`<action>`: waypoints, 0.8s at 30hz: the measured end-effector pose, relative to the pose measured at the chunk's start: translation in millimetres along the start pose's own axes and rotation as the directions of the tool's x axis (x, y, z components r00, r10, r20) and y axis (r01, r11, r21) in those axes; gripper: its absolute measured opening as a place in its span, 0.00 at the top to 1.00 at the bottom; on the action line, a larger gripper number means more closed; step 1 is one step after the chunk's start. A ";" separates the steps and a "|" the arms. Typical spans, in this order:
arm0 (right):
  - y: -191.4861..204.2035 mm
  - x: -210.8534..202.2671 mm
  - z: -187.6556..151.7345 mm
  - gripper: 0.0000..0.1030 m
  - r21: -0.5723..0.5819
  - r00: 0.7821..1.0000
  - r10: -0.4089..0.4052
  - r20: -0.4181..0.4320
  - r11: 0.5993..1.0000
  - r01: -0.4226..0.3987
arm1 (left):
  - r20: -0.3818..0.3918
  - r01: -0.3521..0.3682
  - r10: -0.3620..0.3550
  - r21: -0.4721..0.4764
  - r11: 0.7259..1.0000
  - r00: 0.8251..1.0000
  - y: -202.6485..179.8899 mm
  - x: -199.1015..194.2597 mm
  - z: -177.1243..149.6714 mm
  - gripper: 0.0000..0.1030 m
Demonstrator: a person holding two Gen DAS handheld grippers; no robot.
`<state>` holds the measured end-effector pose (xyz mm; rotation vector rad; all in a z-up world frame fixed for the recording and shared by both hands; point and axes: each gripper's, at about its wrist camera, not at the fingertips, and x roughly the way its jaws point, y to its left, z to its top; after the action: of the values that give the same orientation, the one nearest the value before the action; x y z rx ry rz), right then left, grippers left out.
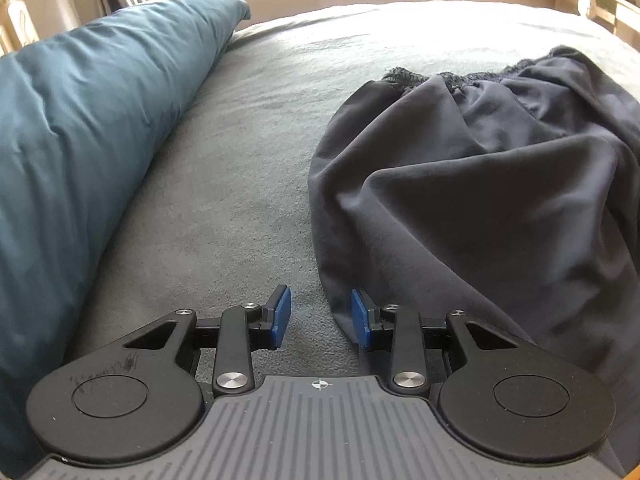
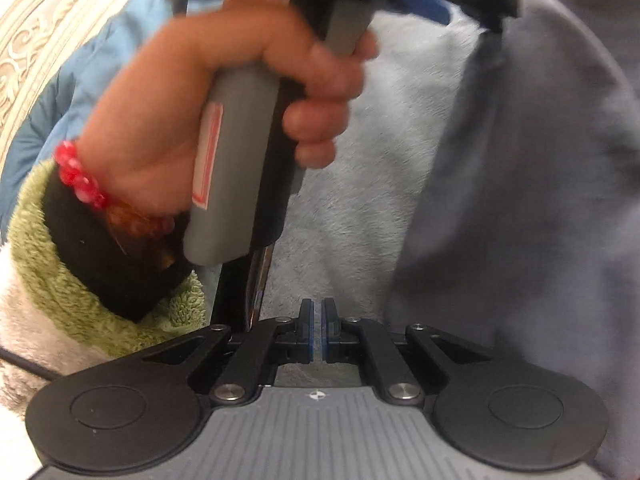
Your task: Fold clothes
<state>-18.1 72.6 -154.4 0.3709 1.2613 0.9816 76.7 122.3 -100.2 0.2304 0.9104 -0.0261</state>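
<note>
Dark shorts (image 1: 480, 168): crumpled on the grey bedspread (image 1: 248, 128), waistband away, hem nearest. Left gripper (image 1: 321, 316): jaws spread, empty, beside the hem, seemingly placed to take it. Right gripper (image 2: 317, 330): jaws pressed together, holding nothing; teal pillow (image 1: 80, 120) lies apart.

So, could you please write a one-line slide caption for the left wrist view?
Open left hand-held gripper at the corner of dark shorts on a grey bedcover, teal pillow alongside.

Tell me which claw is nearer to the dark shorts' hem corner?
Left. The left claw straddles the dark shorts hem corner; the right claw is shut over bare blanket beside them.
</note>
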 end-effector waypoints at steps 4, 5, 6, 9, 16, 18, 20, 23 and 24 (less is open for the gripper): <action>5.1 4.1 -0.9 0.96 -0.010 1.000 -0.028 -0.006 1.000 0.028 | -0.004 0.009 -0.009 -0.005 1.000 1.000 2.4 0.4 -0.5 0.68; 6.8 3.7 -1.3 0.95 -0.015 0.999 -0.038 -0.005 0.999 0.038 | -0.004 0.015 -0.015 -0.010 1.000 1.000 3.9 -0.3 -0.2 0.68; 12.5 -5.0 -3.5 0.95 -0.044 0.998 -0.056 0.016 0.997 0.056 | -0.005 0.022 -0.022 -0.016 1.000 1.000 6.3 -1.2 0.0 0.68; 31.2 -40.1 -13.4 0.93 -0.159 0.989 -0.112 0.097 0.979 0.126 | -0.023 0.046 -0.047 -0.049 0.998 0.999 18.6 -5.7 -0.9 0.68; 38.0 -110.9 -27.9 0.73 -0.263 0.910 -0.324 0.259 0.883 0.389 | -0.116 0.141 -0.155 -0.115 0.983 0.981 41.4 -40.5 -23.0 0.67; 24.0 -124.0 -26.5 0.73 -0.200 0.898 -0.342 0.278 0.893 0.402 | -0.164 0.187 -0.208 -0.136 0.973 0.964 42.2 -51.0 -36.6 0.67; 7.0 -131.9 -24.9 0.73 -0.100 0.892 -0.347 0.289 0.916 0.388 | -0.215 0.231 -0.261 -0.159 0.960 0.941 39.5 -58.9 -51.6 0.66; -18.3 -144.3 -26.2 0.73 0.033 0.892 -0.338 0.300 0.938 0.344 | -0.272 0.268 -0.302 -0.156 0.951 0.914 26.9 -66.9 -73.8 0.66; -28.3 -149.2 -28.6 0.73 0.067 0.893 -0.333 0.302 0.942 0.329 | -0.289 0.278 -0.311 -0.150 0.949 0.905 21.7 -69.3 -81.2 0.66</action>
<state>-30.3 -67.7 -90.8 0.2942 1.0028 0.5949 -26.6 155.3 -89.6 -0.0063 1.2517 -0.2282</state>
